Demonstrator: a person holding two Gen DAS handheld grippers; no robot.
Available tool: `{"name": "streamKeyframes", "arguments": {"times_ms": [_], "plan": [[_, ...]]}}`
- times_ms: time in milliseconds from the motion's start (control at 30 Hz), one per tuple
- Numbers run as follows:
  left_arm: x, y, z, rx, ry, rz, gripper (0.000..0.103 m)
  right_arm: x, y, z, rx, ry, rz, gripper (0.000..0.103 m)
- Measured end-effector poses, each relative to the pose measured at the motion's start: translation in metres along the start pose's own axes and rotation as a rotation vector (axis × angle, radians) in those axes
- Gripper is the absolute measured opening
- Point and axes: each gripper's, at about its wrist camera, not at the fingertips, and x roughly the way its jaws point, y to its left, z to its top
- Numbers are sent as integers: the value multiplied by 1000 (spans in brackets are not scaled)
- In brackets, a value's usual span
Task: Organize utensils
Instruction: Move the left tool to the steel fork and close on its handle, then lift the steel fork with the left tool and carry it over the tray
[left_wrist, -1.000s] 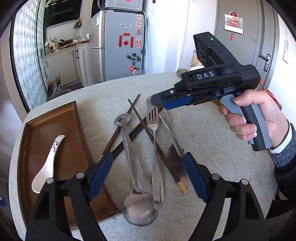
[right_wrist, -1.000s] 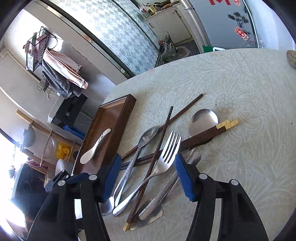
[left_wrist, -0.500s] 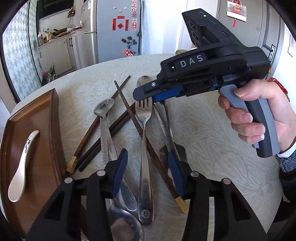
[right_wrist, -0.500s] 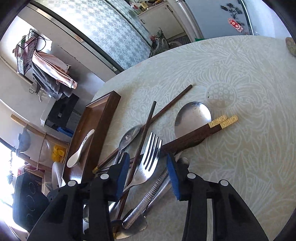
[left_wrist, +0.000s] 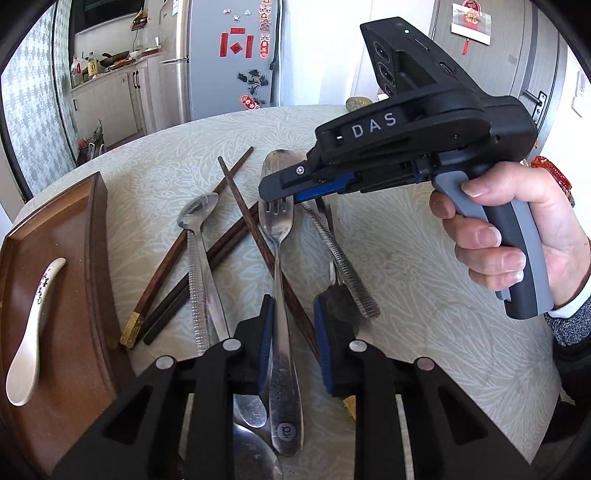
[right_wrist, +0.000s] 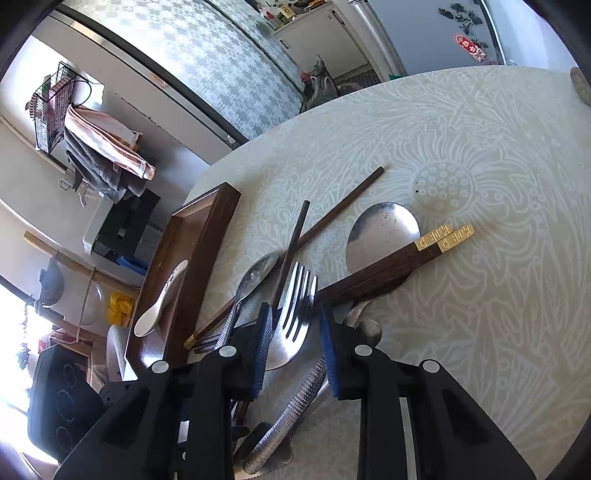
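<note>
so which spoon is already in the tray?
The white ceramic spoon, lying alone in the wooden tray. The metal spoons are still in the pile on the table.

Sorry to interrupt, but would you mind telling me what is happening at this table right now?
A person is sorting a heap of cutlery with a handheld gripper in each hand. Both grippers have just been closing around one fork: the left gripper straddles its handle, the right gripper its tines. The fingers do not clearly press on it yet. Chopsticks, metal spoons and a knife lie crossed around it on the table. Only a white ceramic spoon lies in the wooden tray.
</note>
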Motion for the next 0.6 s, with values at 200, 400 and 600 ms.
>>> {"name": "streamKeyframes", "arguments": {"times_ms": [200, 400, 600], "plan": [[1, -3, 1, 10, -3, -9, 17, 3, -3, -2, 5, 0, 7, 5], [-3, -2, 2, 14, -19, -7, 12, -8, 5, -2, -17, -26, 25, 4], [-12, -4, 4, 20, -32, -2, 11, -17, 13, -2, -33, -44, 42, 3]]}}
